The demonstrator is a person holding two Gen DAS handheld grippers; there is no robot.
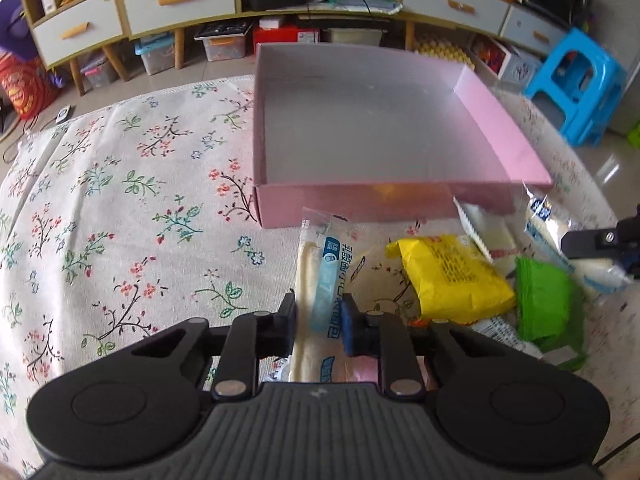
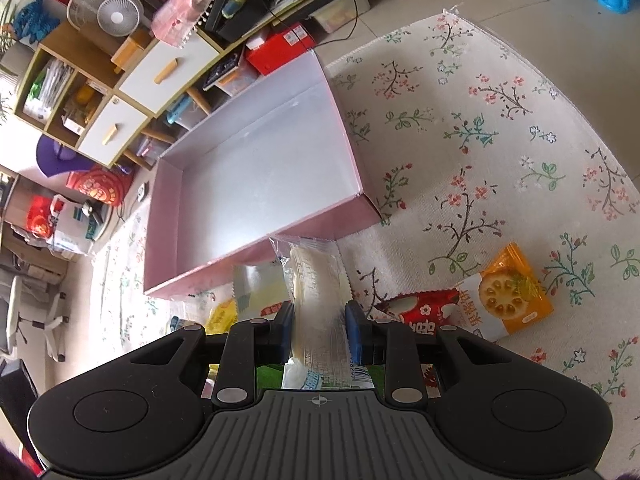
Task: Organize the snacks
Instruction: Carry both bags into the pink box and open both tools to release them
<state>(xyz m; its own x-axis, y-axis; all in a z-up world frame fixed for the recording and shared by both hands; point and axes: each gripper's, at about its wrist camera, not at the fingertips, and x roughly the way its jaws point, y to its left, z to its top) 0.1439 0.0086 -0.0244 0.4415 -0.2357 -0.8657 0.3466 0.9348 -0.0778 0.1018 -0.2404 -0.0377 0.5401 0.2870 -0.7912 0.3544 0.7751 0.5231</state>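
A shallow pink box (image 1: pixel 500 120) with a pale bare inside stands on the floral cloth; the right wrist view shows the box (image 2: pixel 352 128) too. My left gripper (image 1: pixel 320 320) is shut on a clear-wrapped bread packet with blue print (image 1: pixel 324 264), just in front of the box. My right gripper (image 2: pixel 320 332) is shut on a similar clear-wrapped bread packet (image 2: pixel 316 276), near the box's front wall; its black finger (image 1: pixel 592 242) shows at the right edge of the left wrist view. Between them lie a yellow packet (image 1: pixel 452 276) and a green packet (image 1: pixel 544 300).
An orange biscuit packet (image 2: pixel 508 292) and a red packet (image 2: pixel 424 312) lie right of my right gripper. Floral cloth (image 1: pixel 120 220) stretches left of the box. A low cabinet with drawers (image 1: pixel 176 0) and a blue stool (image 1: pixel 576 80) stand beyond the table.
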